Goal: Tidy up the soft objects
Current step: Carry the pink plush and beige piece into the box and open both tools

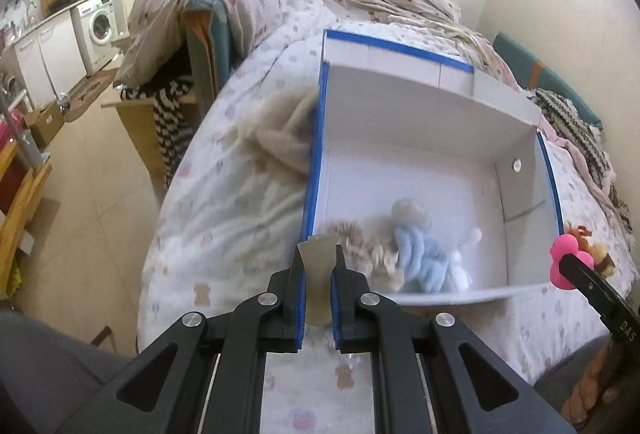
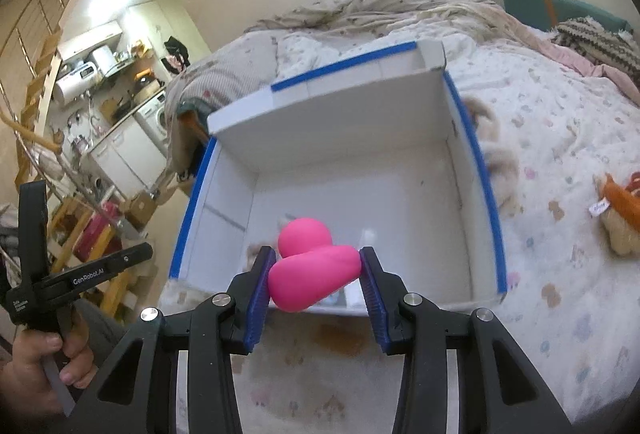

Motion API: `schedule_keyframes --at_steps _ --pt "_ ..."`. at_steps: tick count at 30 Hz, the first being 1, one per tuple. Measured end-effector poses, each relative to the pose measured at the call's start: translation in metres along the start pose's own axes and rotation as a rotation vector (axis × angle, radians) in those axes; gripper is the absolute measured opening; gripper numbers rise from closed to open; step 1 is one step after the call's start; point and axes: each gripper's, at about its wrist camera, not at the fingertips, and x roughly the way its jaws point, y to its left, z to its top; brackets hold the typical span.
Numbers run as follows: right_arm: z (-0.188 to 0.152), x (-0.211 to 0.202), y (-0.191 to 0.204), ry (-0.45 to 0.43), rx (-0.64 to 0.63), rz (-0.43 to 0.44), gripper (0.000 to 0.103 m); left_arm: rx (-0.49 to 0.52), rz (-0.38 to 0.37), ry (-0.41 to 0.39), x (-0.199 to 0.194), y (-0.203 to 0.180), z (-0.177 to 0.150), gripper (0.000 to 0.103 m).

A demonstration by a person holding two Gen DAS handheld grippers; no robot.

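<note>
R gripper (image 2: 314, 276) clamps pink toy (image 2: 308, 270) over white box (image 2: 332, 122); L gripper (image 1: 318, 274) pinches box's near-corner flap (image 1: 318, 274).

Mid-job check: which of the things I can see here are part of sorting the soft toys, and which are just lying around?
Job:
white box
pink squishy toy, in right gripper
blue plush and beige plush, in box
orange plush, on bed
left gripper, on box flap

Lying about:
beige fluffy cloth
striped blanket
washing machine

Both wrist views look down along their fingers — close over the shared white box (image 1: 420, 170) (image 2: 360, 202) on the bed.
</note>
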Motion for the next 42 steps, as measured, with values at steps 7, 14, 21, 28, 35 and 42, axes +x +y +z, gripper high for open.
schedule_keyframes --at_steps 7,14,21,28,35,42 --pt "0.031 0.016 -0.006 -0.026 -0.047 -0.029 0.045 0.030 0.005 -0.016 0.006 -0.019 0.034 0.009" --pt "0.044 0.047 -0.019 -0.012 -0.051 -0.053 0.045 0.097 0.035 0.012 0.031 -0.046 0.046 0.009" --pt "0.033 0.067 -0.029 0.060 -0.011 -0.021 0.045 0.172 0.064 0.041 0.060 -0.070 0.048 0.010" --pt "0.033 0.084 -0.039 0.117 0.009 -0.050 0.045 0.204 0.087 0.076 0.089 -0.084 0.049 0.010" --pt "0.028 0.105 -0.033 0.175 -0.061 -0.124 0.045 0.236 0.118 0.121 0.119 -0.094 0.046 0.010" --pt "0.026 0.115 -0.036 0.228 -0.060 -0.142 0.045 0.250 0.135 0.163 0.143 -0.097 0.044 0.010"
